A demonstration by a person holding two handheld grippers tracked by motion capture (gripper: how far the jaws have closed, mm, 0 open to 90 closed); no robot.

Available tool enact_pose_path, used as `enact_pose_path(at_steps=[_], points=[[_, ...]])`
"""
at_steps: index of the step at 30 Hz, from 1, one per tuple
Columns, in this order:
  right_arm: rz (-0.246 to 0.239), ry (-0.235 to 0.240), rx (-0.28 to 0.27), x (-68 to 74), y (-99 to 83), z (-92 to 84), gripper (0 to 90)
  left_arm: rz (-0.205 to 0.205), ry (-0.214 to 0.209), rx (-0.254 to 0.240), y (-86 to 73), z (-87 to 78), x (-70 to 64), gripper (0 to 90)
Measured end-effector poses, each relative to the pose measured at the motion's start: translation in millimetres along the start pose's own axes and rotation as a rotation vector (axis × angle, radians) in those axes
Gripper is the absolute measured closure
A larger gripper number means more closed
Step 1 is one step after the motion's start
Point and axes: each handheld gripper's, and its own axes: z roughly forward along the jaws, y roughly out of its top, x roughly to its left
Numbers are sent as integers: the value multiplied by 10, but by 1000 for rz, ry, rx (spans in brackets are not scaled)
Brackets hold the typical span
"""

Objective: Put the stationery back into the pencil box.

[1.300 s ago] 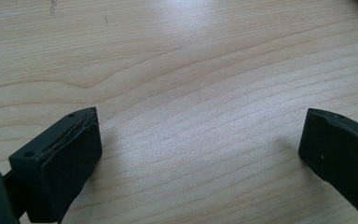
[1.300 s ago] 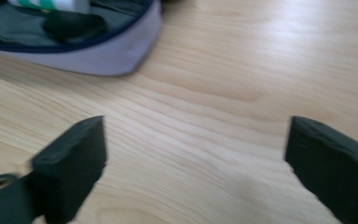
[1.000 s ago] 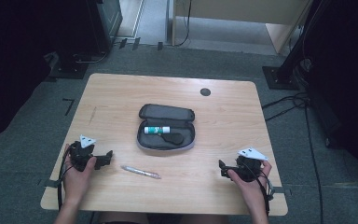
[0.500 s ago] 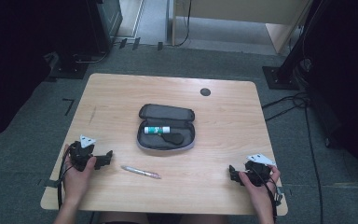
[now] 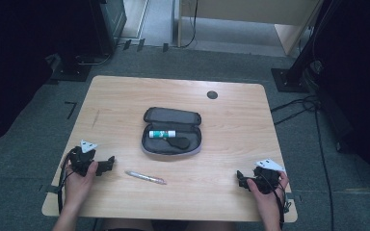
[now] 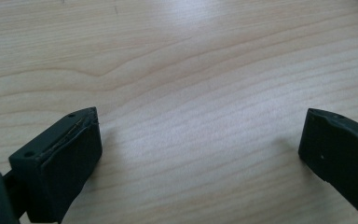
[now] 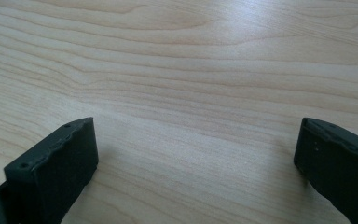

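Note:
An open dark pencil case (image 5: pixel 172 132) lies in the middle of the wooden table (image 5: pixel 125 96), with a white glue stick (image 5: pixel 162 134) and a dark round item (image 5: pixel 178 143) inside it. A pale pen (image 5: pixel 146 177) lies on the table in front of the case. My left gripper (image 5: pixel 110 162) rests near the front left, left of the pen, held by a hand. My right gripper (image 5: pixel 241 179) rests near the front right corner. In both gripper views the jaws stand wide apart over bare wood: left gripper (image 6: pixel 200 140), right gripper (image 7: pixel 196 144).
A dark round cable port (image 5: pixel 212 95) sits near the table's back edge. Grey carpet surrounds the table, with black stands and cables (image 5: pixel 308 103) to the right and dark equipment (image 5: pixel 91 33) at the back left.
My right gripper has moved toward the front right corner of the table. The left gripper, the pen and the case have stayed where they were.

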Motion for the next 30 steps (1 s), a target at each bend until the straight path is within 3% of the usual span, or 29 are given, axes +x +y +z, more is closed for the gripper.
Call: enact_pose_path(at_steps=[2, 4, 5, 7, 10, 13, 17, 23, 30], points=[[0, 0, 0, 0, 0, 0, 0, -4, -20, -8, -9, -11, 12, 0], [0, 1, 0, 0, 0, -1, 0, -4, -109, -35, -18, -46, 52, 0], [-1, 1, 0, 0, 0, -1, 0, -4, -109, -35, -18, -46, 52, 0], [0, 1, 1, 0, 0, -2, 0, 8, -150, -38, -20, -64, 51, 0], [-1, 1, 0, 0, 0, -2, 0, 73, -188, -39, -33, -88, -14, 0], [-2, 2, -1, 0, -1, -2, 0, 117, -228, -62, -35, -124, -98, 143], [-2, 2, -3, 1, -2, -3, 0, 175, -300, -71, -29, -164, -205, 142], [-3, 1, -2, 1, -2, -3, 0, 322, -375, -73, -76, -185, -384, 169], [-3, 1, -2, 1, -2, -3, 0, 390, -428, -76, -103, -164, -528, 248]])
